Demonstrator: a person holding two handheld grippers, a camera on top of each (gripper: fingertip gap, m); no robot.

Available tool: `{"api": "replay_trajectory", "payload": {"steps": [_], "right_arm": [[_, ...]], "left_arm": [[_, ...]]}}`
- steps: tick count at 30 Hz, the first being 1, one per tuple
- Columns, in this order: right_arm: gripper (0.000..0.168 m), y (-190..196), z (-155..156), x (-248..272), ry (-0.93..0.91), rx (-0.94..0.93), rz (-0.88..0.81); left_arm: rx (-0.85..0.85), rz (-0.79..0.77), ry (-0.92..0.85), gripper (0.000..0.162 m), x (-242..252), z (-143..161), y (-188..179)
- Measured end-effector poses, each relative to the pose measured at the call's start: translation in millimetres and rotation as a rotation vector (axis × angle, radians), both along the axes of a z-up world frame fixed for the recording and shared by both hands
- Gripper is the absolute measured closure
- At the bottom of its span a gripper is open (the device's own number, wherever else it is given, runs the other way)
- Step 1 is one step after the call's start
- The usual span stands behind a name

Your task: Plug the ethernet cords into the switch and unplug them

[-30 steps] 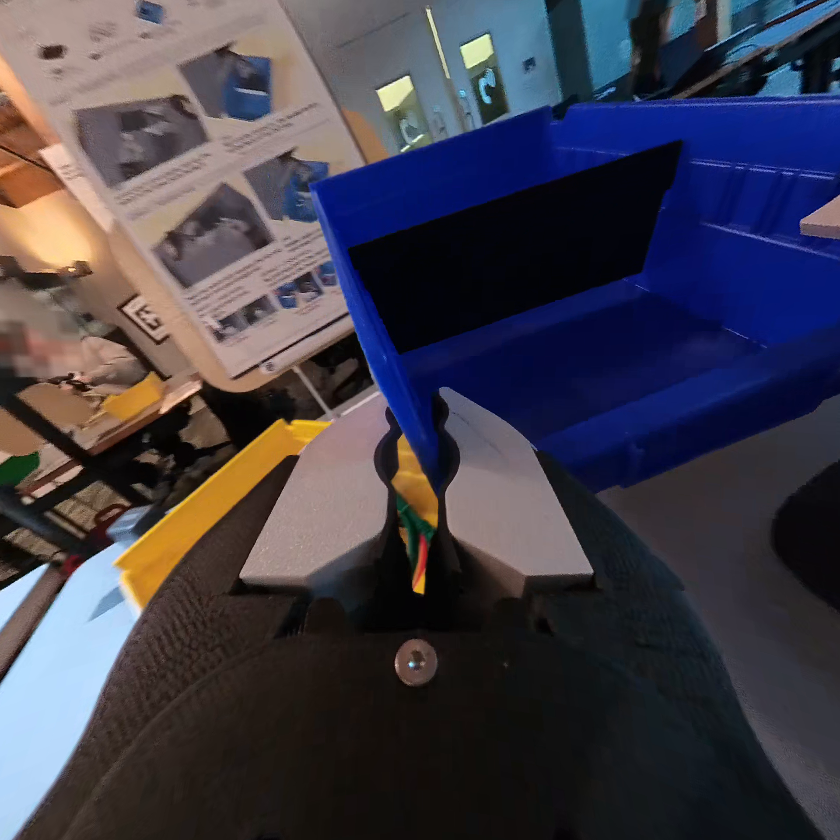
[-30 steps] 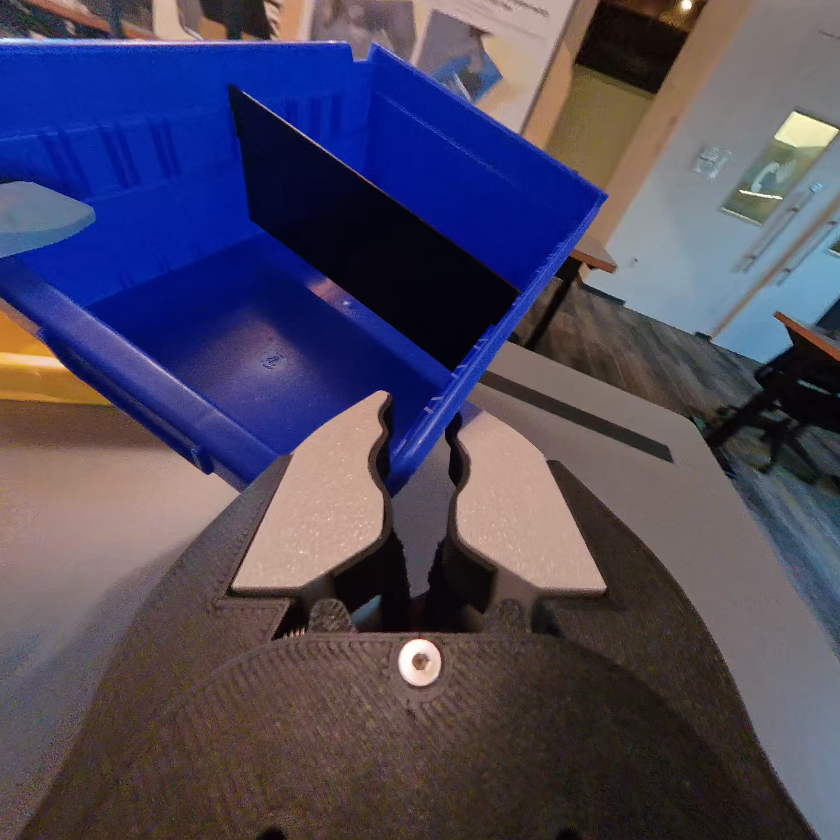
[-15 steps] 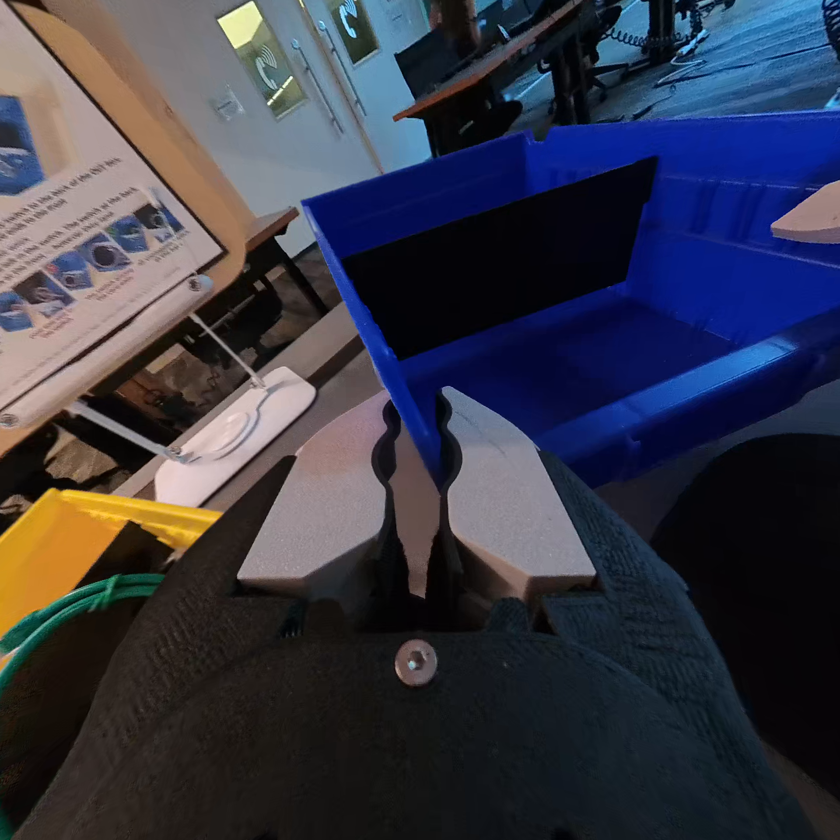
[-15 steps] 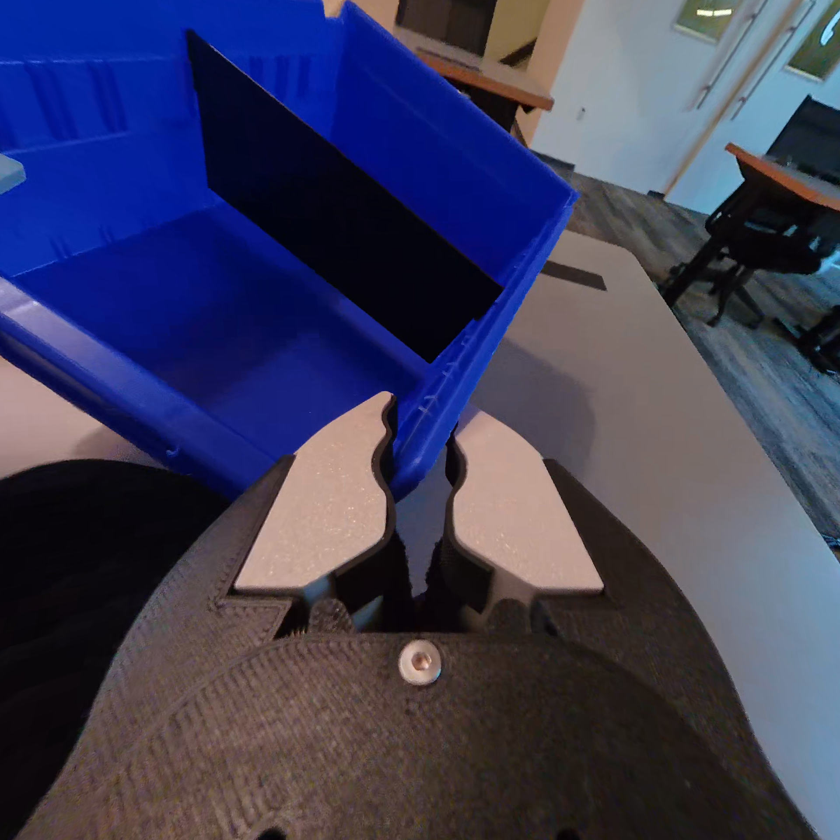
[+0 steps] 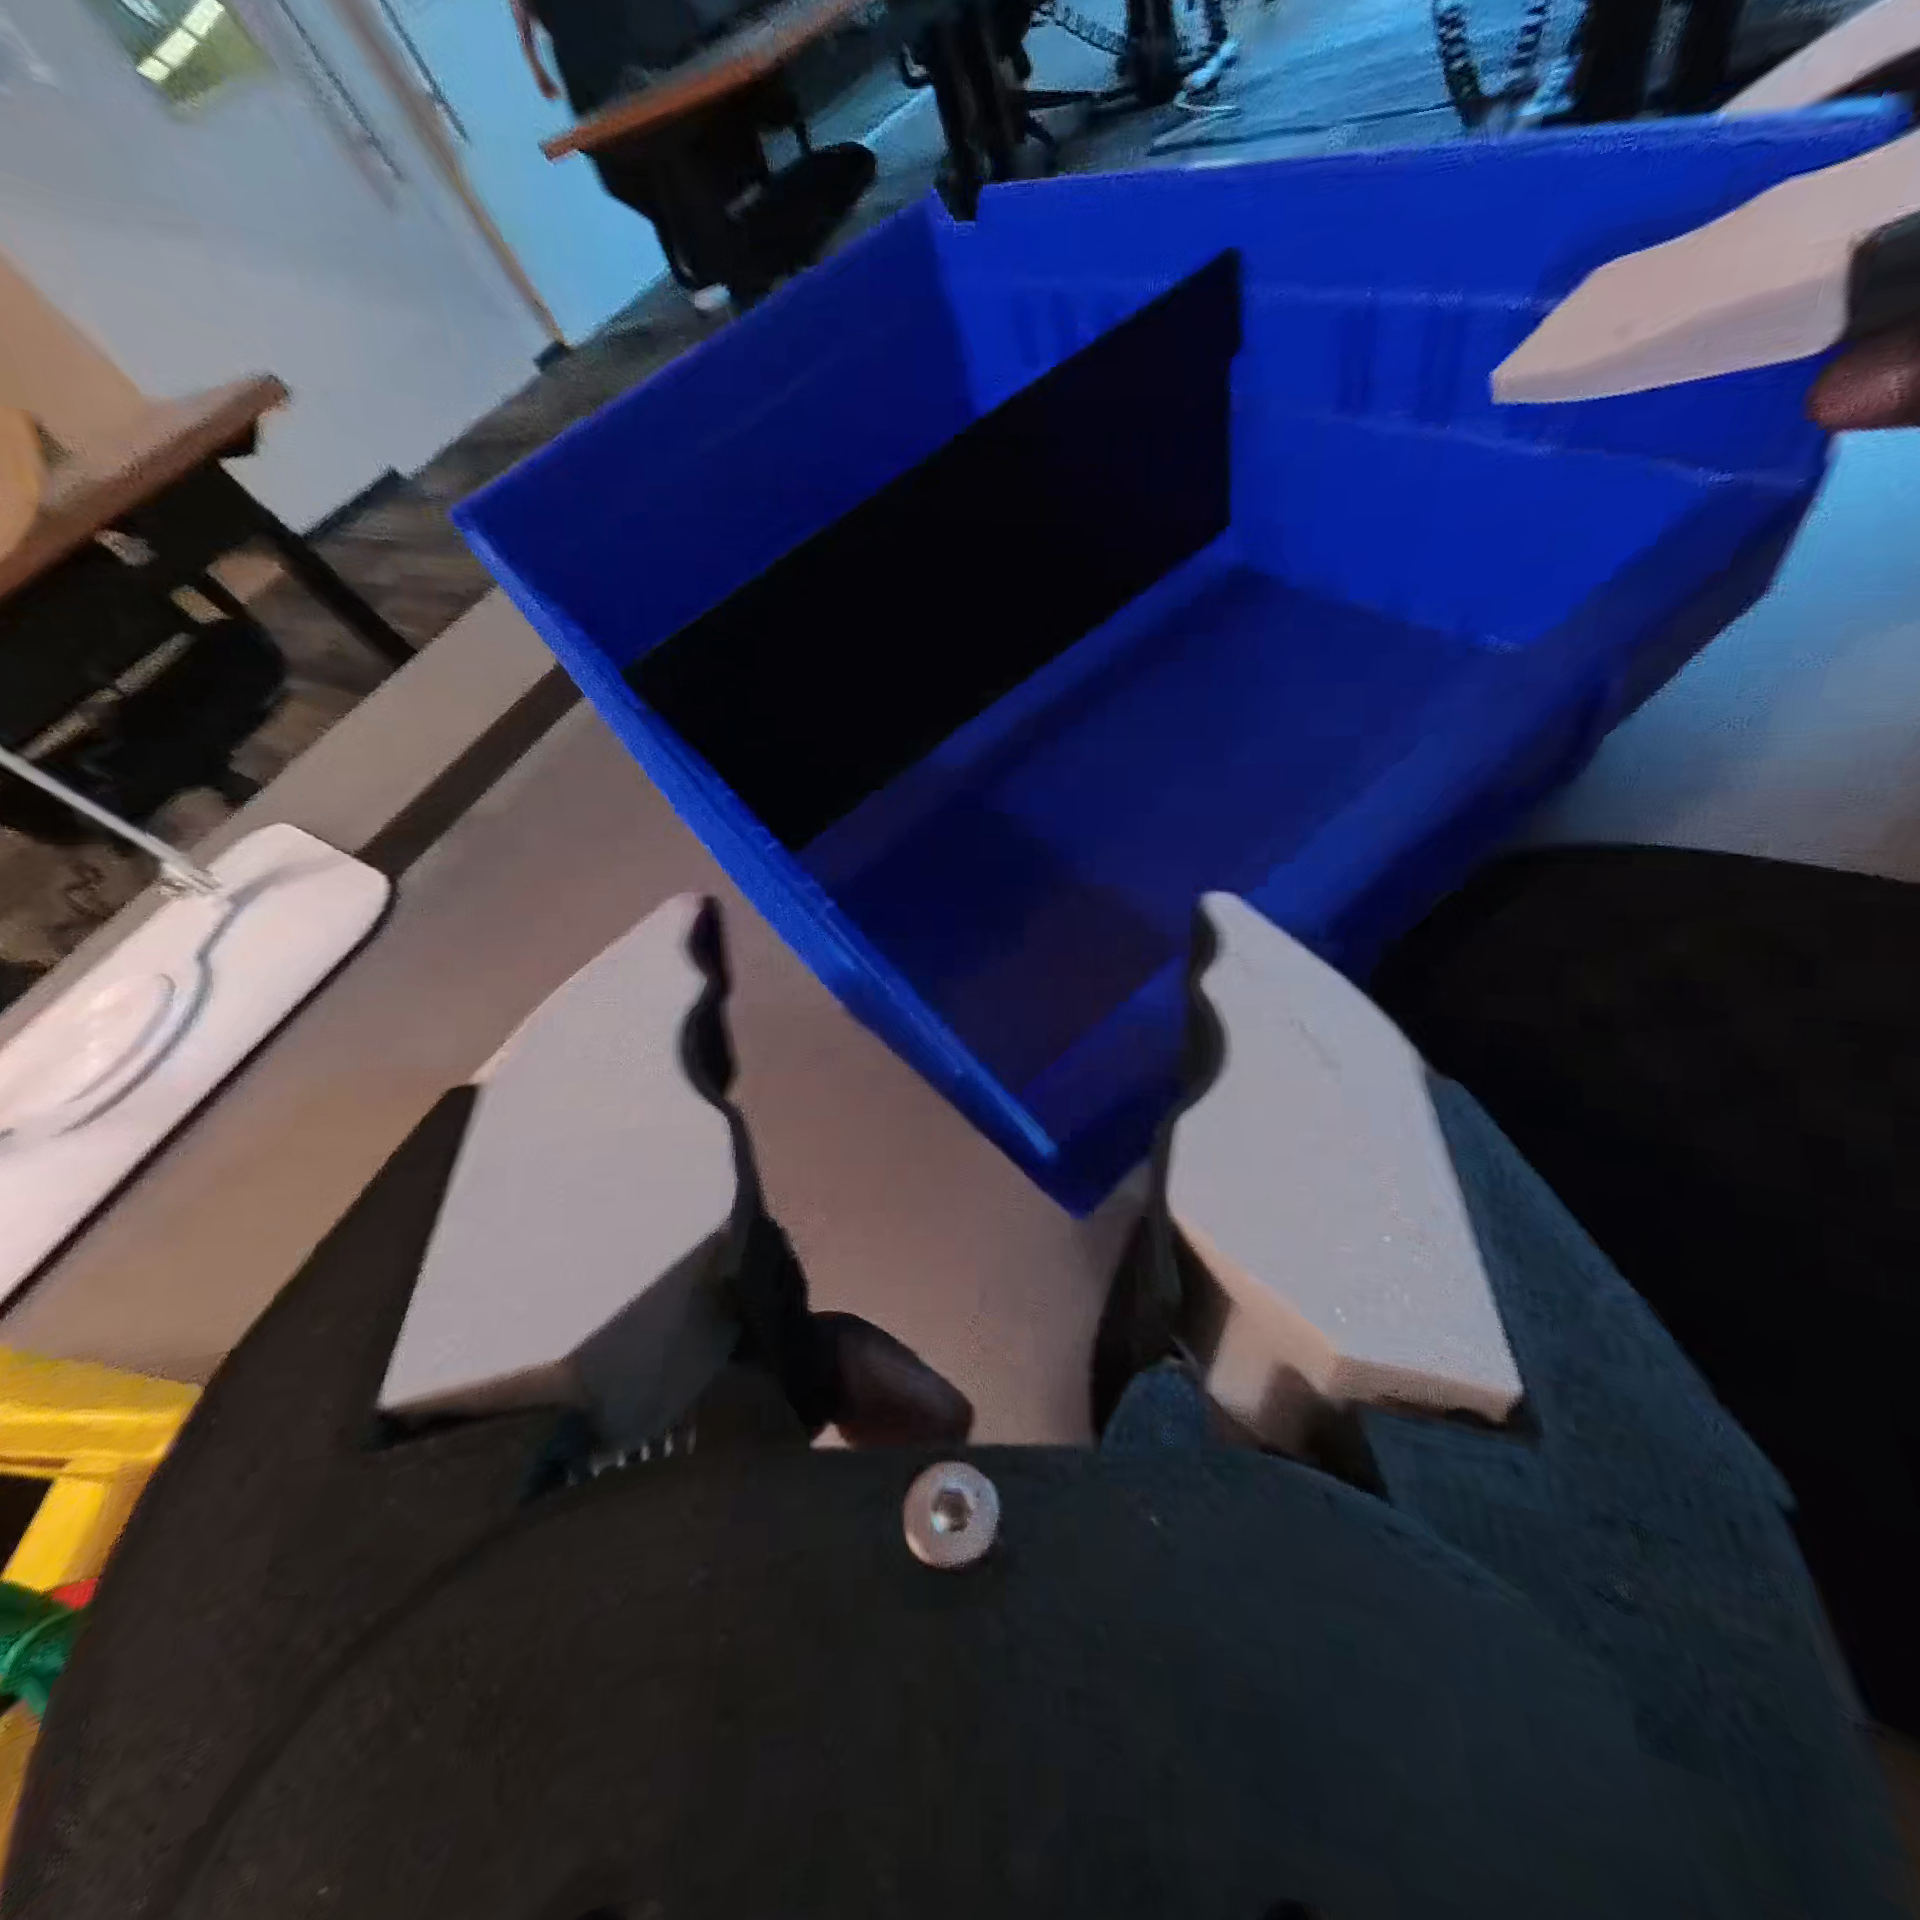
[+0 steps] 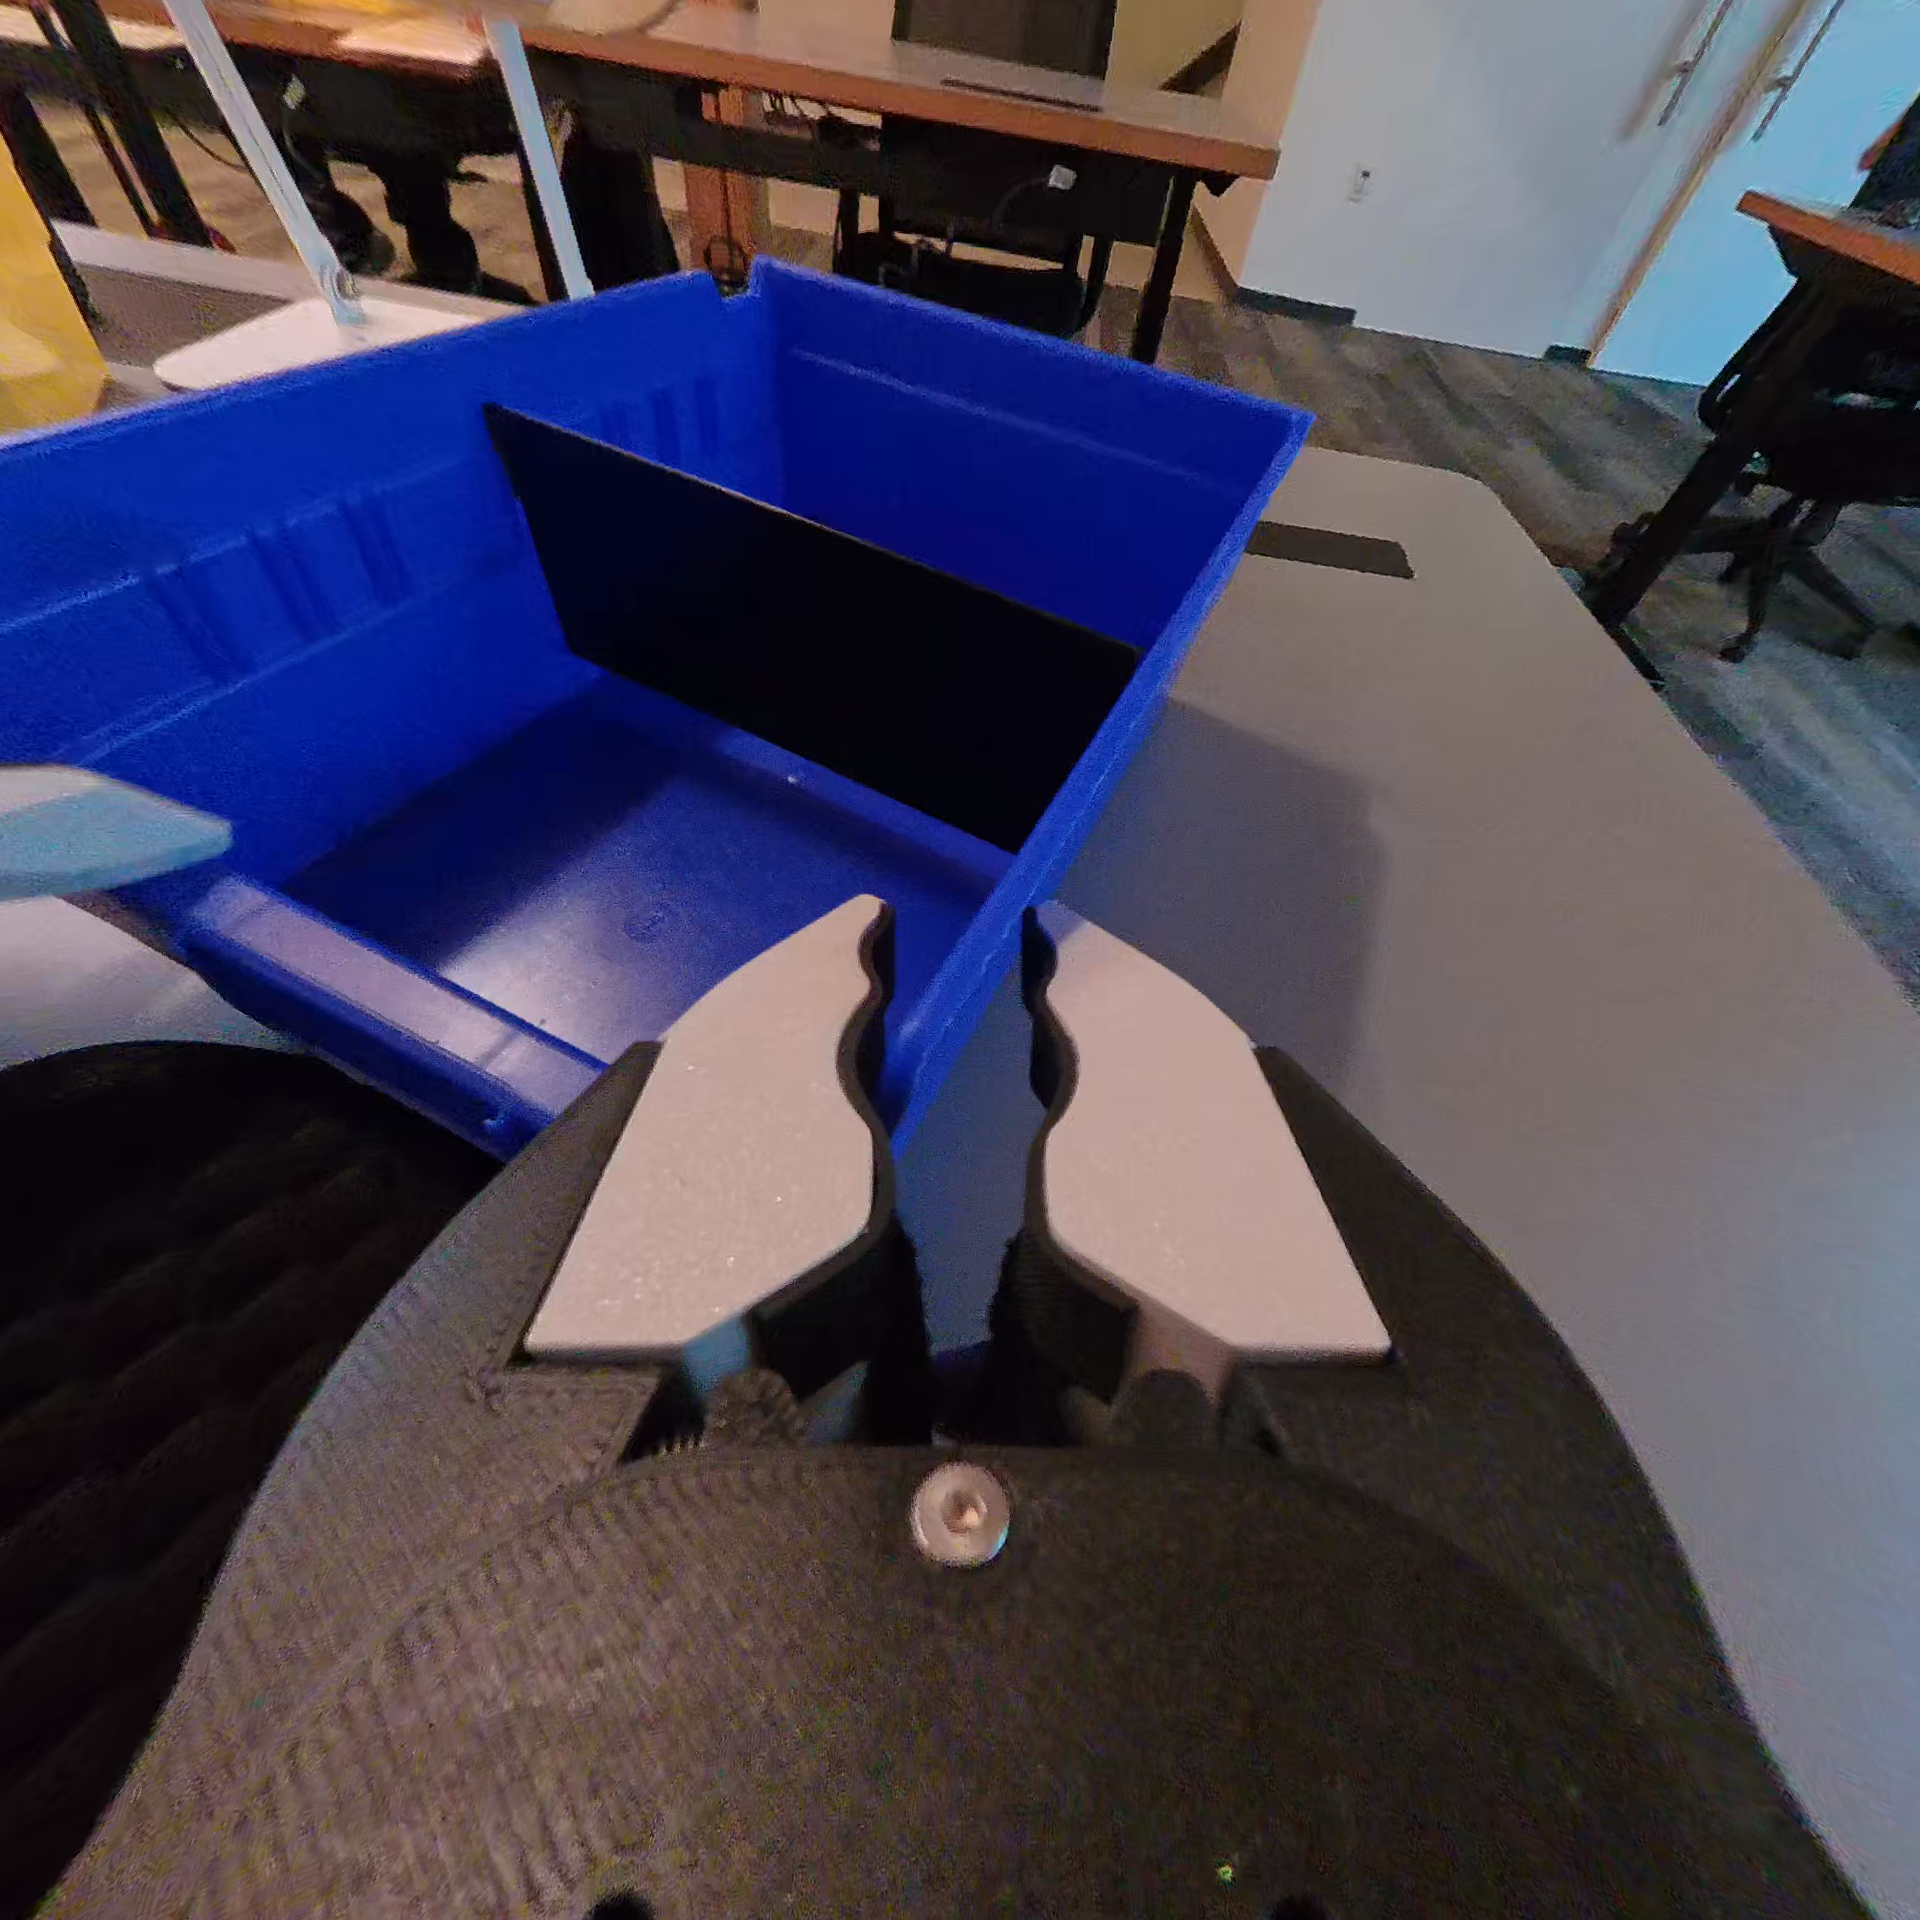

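A: Hand-held gripper states?

B: Your left hand-held gripper point(image 5: 954, 914) is wide open and holds nothing; the near end wall of the blue bin point(image 5: 727, 447) runs loose between its fingers. Your right hand-held gripper point(image 6: 954, 925) is pinched on the opposite end wall.

A: Cords, switch?

B: No switch in view. The bin holds only a black divider point(image 5: 935, 623). There's a bit of green cord point(image 5: 36, 1652) by the yellow bin point(image 5: 83, 1413), toward the worktop's point(image 6: 1455, 935) left edge. It's left of and behind your left fingers, so the left is nearer. Its long axis is unreadable.

A: Versus half a second ago?

B: The left was clamped on that wall and now it's released. The right grip is unchanged.
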State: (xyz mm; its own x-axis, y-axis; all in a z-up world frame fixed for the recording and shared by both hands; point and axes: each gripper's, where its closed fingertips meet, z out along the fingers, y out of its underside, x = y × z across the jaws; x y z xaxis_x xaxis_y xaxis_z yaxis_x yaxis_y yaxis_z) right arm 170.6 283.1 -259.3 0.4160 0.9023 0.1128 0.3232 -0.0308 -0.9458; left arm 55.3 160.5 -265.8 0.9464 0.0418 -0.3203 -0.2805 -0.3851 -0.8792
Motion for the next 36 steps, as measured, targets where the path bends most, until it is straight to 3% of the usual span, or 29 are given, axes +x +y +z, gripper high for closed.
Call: {"api": "replay_trajectory", "payload": {"steps": [2,5,8,10,14,19,24,27,30,36], "right_arm": [[0.128,2.3,9.7,4.9,0.035,0.016,-0.010],[0.111,-2.2,34.8,12.5,0.086,0.081,0.011],[0.112,-28.7,58.8,6.8,0.085,0.143,0.140],[0.127,-57.3,60.2,-4.4,0.016,0.101,0.272],[0.116,-103.4,31.8,-33.3,-0.203,-0.005,0.498],[0.082,-102.4,-28.6,-45.0,-0.627,0.101,0.516],[0.106,-101.5,-44.6,-64.2,-0.686,0.192,0.529],[0.112,-102.1,-49.4,-68.0,-0.722,0.208,0.538],[0.132,-94.8,-51.6,-63.6,-0.764,0.231,0.514],[0.129,-70.2,-51.4,-47.0,-0.784,0.276,0.492]], "left_arm": [[-0.031,-0.011,-0.024,0.062,0.5,9.3,-13.3],[-0.004,0.034,-0.016,0.062,-14.0,33.7,-47.9],[-0.095,0.159,0.003,0.070,-47.2,31.7,-95.0],[-0.215,0.290,0.012,0.070,-77.2,13.9,-125.1],[-0.401,0.453,0.114,0.079,-118.5,-18.8,-167.3],[-0.521,0.465,0.101,0.113,-127.4,-39.5,-185.6],[-0.577,0.468,0.082,0.127,-134.0,-48.4,-198.4],[-0.589,0.453,0.075,0.127,-136.2,-48.5,-210.3],[-0.598,0.447,0.061,0.125,-141.9,-48.4,-232.8],[-0.618,0.367,0.046,0.121,-154.4,-48.8,-291.0]]}}
